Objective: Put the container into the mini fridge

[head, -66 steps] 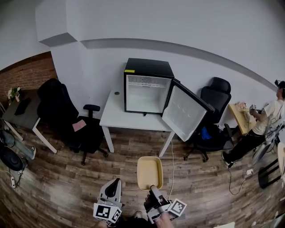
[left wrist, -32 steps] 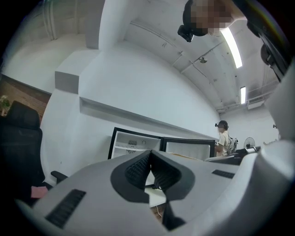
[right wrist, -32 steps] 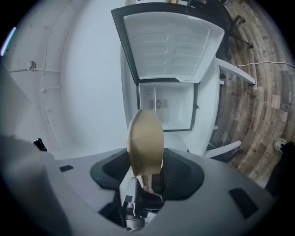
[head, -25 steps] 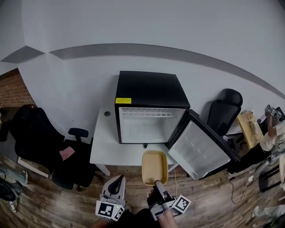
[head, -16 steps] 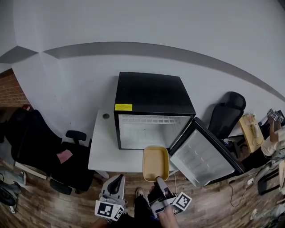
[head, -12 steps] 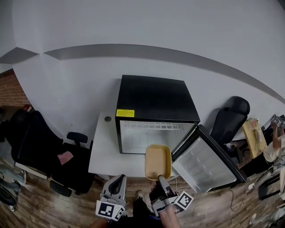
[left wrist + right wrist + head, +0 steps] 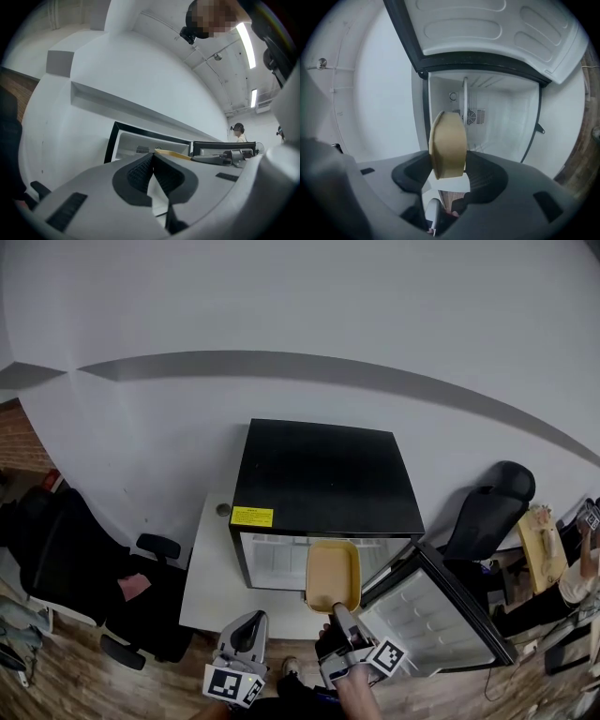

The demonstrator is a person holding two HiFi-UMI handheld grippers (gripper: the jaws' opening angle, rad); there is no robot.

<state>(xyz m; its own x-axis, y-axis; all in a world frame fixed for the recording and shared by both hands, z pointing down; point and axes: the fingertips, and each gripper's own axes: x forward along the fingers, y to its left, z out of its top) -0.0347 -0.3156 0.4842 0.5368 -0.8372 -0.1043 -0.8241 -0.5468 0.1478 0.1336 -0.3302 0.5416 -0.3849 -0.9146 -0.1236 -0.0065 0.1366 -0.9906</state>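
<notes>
The black mini fridge (image 7: 323,488) stands on a white table (image 7: 208,573), its door (image 7: 441,620) swung open to the right. My right gripper (image 7: 338,612) is shut on the near edge of a tan, shallow container (image 7: 333,576), which hangs level just in front of the fridge opening. The right gripper view has the container (image 7: 447,143) edge-on between the jaws of the right gripper (image 7: 449,165), with the white, empty fridge interior (image 7: 501,126) straight behind it. My left gripper (image 7: 242,645) hangs low at the left. In its own view the left gripper (image 7: 153,159) is shut on nothing.
A black office chair (image 7: 66,563) stands left of the table and another (image 7: 487,512) right of the fridge. A person (image 7: 579,579) sits at a wooden desk at the far right. The open door (image 7: 487,33) hangs close beside my right gripper. Wooden floor lies below.
I have come closer to the fridge. The container, still in my right gripper, has moved forward from over the table edge to the fridge opening. The left gripper kept its place.
</notes>
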